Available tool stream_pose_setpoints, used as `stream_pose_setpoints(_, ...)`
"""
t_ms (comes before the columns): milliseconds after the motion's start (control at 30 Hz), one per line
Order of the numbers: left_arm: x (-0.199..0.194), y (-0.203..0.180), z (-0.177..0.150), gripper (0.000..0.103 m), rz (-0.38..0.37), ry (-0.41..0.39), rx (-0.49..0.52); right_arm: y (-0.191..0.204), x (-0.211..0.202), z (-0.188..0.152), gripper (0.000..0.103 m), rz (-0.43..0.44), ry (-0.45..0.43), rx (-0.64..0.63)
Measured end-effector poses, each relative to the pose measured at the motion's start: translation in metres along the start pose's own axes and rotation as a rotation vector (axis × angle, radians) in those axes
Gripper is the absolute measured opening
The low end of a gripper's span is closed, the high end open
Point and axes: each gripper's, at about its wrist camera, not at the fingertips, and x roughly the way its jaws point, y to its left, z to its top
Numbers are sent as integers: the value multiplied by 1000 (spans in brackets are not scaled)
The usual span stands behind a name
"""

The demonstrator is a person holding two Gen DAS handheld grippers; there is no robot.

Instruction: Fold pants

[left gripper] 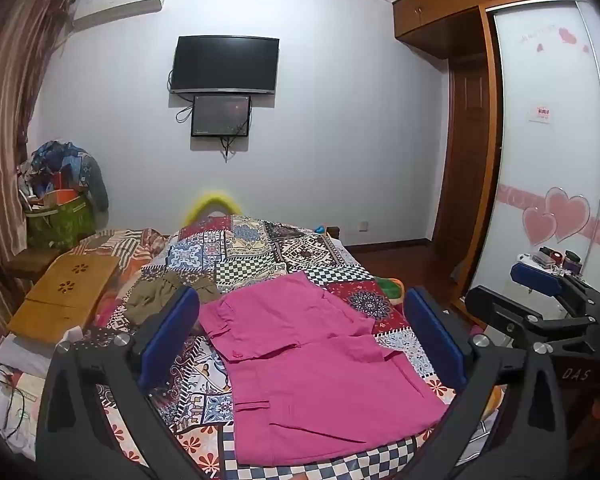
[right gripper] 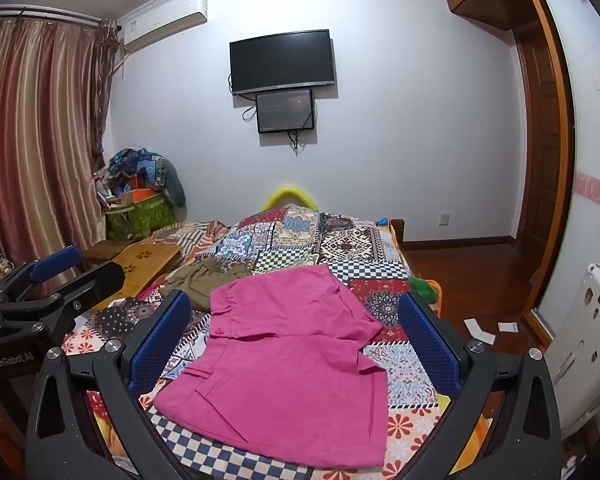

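Pink pants (left gripper: 312,364) lie spread flat on the patchwork quilt (left gripper: 236,256), probably half-folded already; you hold left gripper (left gripper: 304,340) and right gripper (right gripper: 296,344) above, jaws wide, empty, framing them for a grab

The pants (left gripper: 308,364) are a pair of bright pink shorts lying flat on the patchwork quilt (left gripper: 236,256) that covers the bed. They are spread open, unfolded, with one broad face up. The waistband (right gripper: 224,312) runs along the side nearer the olive-green garment (right gripper: 208,276) on the quilt, and belt loops and a small button show there. A flap of fabric crosses the middle of the shorts, so one layer partly overlaps the other. A slit pocket (right gripper: 200,376) shows on the near half. The near hem lies over the quilt's blue-and-white checkered patch, and the far edge reaches the black-and-white checkered patch. The cloth is lightly creased.
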Motion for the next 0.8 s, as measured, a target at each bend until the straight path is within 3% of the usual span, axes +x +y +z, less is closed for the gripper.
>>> stream_pose_setpoints(800,-6,0,-5,103,0,-10,-3,1,3,-5,103,-1,5,2)
